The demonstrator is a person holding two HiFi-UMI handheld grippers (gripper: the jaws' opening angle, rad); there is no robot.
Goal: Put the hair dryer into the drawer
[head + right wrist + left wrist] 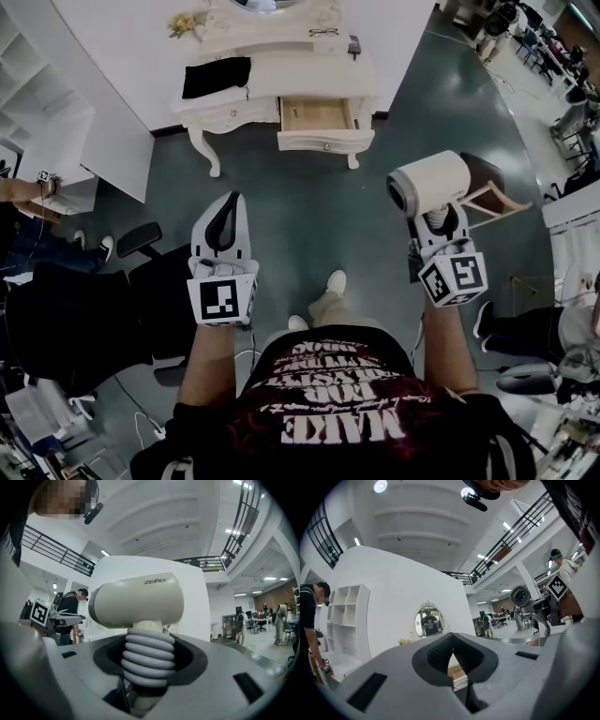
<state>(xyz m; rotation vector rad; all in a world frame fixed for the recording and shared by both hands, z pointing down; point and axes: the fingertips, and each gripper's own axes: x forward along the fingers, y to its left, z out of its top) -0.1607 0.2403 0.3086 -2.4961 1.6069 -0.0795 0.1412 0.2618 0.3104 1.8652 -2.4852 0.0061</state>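
Observation:
A cream hair dryer [429, 183] with a grey ribbed handle is held upright in my right gripper [436, 217], which is shut on that handle. In the right gripper view the hair dryer [140, 604] fills the middle, its handle pinched in the right gripper [149, 658]. My left gripper [234, 199] is shut with nothing in it; its fingertips meet in the left gripper view [452, 639]. Ahead across the floor stands a white dressing table [281, 70] with its drawer [317, 114] pulled open and its wooden bottom bare.
A black cloth [216, 77] lies on the dressing table's left part. A brown-seated chair [489, 187] stands just right of the hair dryer. A black office chair [141, 239] and a white shelf unit [42, 141] are at the left, with a person [23, 192] beside them.

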